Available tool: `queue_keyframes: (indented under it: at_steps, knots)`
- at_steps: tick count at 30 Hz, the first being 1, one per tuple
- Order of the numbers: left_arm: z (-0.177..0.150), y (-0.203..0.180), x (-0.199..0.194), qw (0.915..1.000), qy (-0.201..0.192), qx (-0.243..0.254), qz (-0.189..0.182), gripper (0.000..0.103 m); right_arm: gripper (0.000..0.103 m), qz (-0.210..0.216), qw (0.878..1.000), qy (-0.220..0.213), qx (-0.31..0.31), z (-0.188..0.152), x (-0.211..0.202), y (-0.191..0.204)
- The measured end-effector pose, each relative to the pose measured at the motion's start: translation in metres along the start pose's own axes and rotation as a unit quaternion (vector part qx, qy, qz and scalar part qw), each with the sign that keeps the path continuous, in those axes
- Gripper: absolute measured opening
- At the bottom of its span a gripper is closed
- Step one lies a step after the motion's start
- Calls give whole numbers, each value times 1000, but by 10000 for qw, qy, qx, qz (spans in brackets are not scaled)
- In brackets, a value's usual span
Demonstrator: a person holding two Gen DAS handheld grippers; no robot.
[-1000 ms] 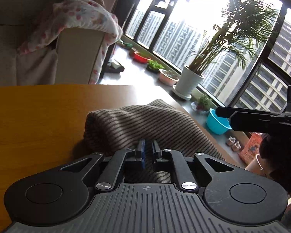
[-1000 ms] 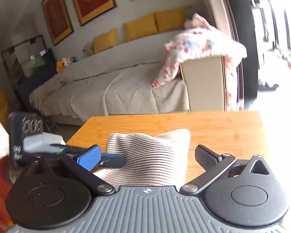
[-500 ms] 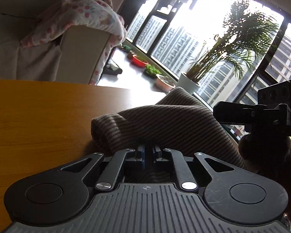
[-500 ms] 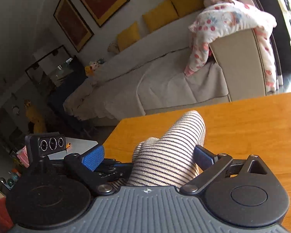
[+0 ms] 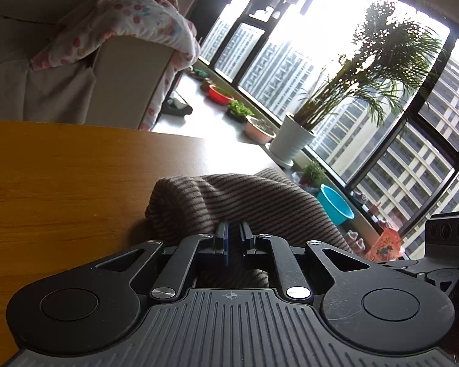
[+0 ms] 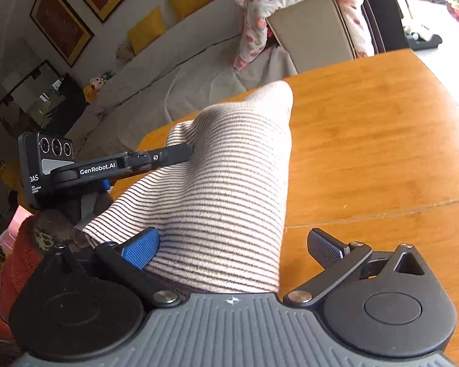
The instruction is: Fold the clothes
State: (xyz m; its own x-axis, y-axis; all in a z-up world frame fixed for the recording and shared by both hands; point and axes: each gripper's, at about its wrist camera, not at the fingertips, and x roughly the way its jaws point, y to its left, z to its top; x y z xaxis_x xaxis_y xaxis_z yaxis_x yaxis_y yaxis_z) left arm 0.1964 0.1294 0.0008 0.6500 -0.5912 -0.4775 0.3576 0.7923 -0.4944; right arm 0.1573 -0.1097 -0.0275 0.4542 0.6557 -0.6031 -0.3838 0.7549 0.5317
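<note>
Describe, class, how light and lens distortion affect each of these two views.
Left wrist view: window blown out white, striped garment dark against it, table edge bowed by the fisheye. Right wrist view: even light on the garment, glare at the table's right edge.

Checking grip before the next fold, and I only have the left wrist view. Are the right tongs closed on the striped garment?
Observer: No. The right tongs stand open, and the striped garment runs between them.
Operator: Cloth touching both pads?
Observer: No. The right-side pad sits clear of the cloth, over the bare table.
Operator: Where do my left tongs bite?
Observer: The left tongs pinch the garment's left edge, partway along it.
</note>
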Motion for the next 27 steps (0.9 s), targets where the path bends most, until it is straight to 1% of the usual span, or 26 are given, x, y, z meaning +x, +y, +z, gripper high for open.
queue_keyframes:
  at_steps: [2,3,5,7,8,9,10,11,13,15,16,17,19,21,22,24,25,26,27]
  knots:
    - [1,1,0,10000,20,-30,-12,10,102,178,9997,81,119,-3,8,4]
    - [2,3,0,10000,34,-71,-26,10,99,230,9997,72,104,-4,9,7]
    - [3,5,-1,9999,45,-126,-14,10,93,209,9996,-112,-177,-2,2,23]
    - [2,8,-2,9999,15,-134,28,10,83,203,9980,-310,-506,-1,-10,34]
    - [2,10,-2,9999,16,-172,5,10,82,104,9966,-365,-731,-1,-15,38]
    - [2,12,-2,9998,17,-210,-17,11,83,-84,9947,-379,-952,-3,-17,41]
    - [2,14,-2,9997,19,-240,-37,11,83,-429,9917,-324,-1165,-5,-15,42]
    - [2,12,-1,9998,19,-209,-40,11,84,-736,9875,-293,-1362,-7,-13,44]
    - [2,8,1,9999,20,-149,-45,11,91,-1156,9778,-362,-1708,-11,-13,50]
    - [2,5,2,10000,22,-86,-27,11,94,-1275,9674,-650,-2088,-13,-21,65]
    - [2,5,2,10000,25,-61,-12,11,99,-1324,9606,-845,-2293,-14,-25,74]
    - [3,5,3,9999,37,-95,-26,11,103,-1356,9525,-1065,-2511,-15,-28,85]
    - [4,7,3,9999,53,-136,-40,11,103,-1354,9367,-1478,-2872,-18,-28,106]
    - [4,7,3,9999,44,-128,-32,11,103,-1398,9239,-1763,-3095,-22,-18,120]
    - [4,7,3,9999,39,-130,-29,11,103,-1507,9199,-1698,-3196,-26,-6,123]
    - [3,8,3,9999,34,-145,-23,11,103,-1832,9141,-1219,-3406,-33,26,125]
    - [3,8,3,9999,33,-153,-20,11,103,-1981,9101,-1058,-3482,-40,39,123]
    - [2,8,2,9999,36,-159,-21,11,103,-2089,9069,-978,-3525,-45,48,123]
    - [2,9,1,9999,26,-162,3,11,103,-2131,9057,-1040,-3515,-47,49,124]
